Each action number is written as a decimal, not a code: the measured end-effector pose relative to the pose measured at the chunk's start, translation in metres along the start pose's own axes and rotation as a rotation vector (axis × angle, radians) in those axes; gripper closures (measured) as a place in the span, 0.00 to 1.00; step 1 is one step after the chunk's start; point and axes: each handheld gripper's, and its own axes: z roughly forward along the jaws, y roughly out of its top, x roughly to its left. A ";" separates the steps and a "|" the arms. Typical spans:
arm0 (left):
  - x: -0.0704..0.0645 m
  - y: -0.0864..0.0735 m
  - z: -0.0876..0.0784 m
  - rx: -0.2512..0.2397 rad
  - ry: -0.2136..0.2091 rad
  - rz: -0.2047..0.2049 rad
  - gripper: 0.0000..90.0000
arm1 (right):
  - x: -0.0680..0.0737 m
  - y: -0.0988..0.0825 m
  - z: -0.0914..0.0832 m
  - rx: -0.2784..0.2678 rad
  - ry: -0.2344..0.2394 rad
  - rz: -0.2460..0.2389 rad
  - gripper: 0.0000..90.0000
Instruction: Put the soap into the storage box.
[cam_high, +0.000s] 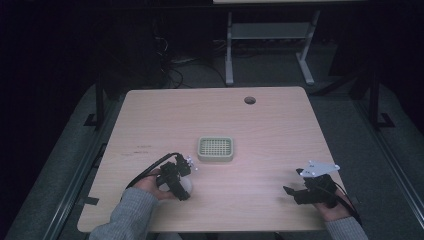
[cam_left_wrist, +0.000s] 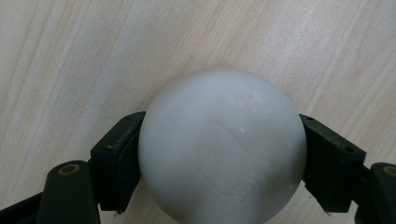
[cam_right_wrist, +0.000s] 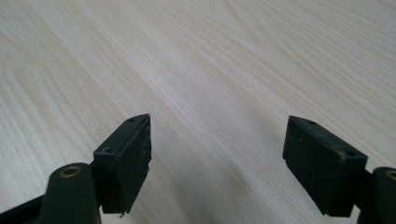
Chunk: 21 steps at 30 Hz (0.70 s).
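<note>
A smooth white ball (cam_left_wrist: 223, 147) sits between the two black jaws of my left gripper (cam_left_wrist: 222, 156), which is shut on it just above the wooden table (cam_left_wrist: 70, 56). From above, that left gripper (cam_high: 184, 189) is at the front left of the table with the ball (cam_high: 186, 186) partly hidden under it. A pale green square grid tray (cam_high: 215, 149) lies near the table's middle, a little beyond the left gripper. My right gripper (cam_high: 290, 192) rests at the front right; its jaws stand wide apart over bare wood (cam_right_wrist: 217, 154) with nothing between them.
A round cable hole (cam_high: 250, 100) is near the table's far edge. Beyond the table stand the white legs of another desk (cam_high: 230, 50) and cables on the dark floor. Black frame rails run along both sides of the table.
</note>
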 end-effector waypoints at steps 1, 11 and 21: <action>0.000 0.000 0.000 0.000 0.000 0.000 0.26 | 0.000 0.000 0.000 0.000 0.000 -0.001 0.26; -0.001 0.000 0.000 0.006 0.004 0.002 0.26 | 0.000 0.000 0.000 -0.003 0.000 -0.001 0.26; 0.000 0.001 -0.006 0.000 -0.002 -0.001 0.26 | 0.000 0.000 0.000 -0.001 -0.002 0.002 0.26</action>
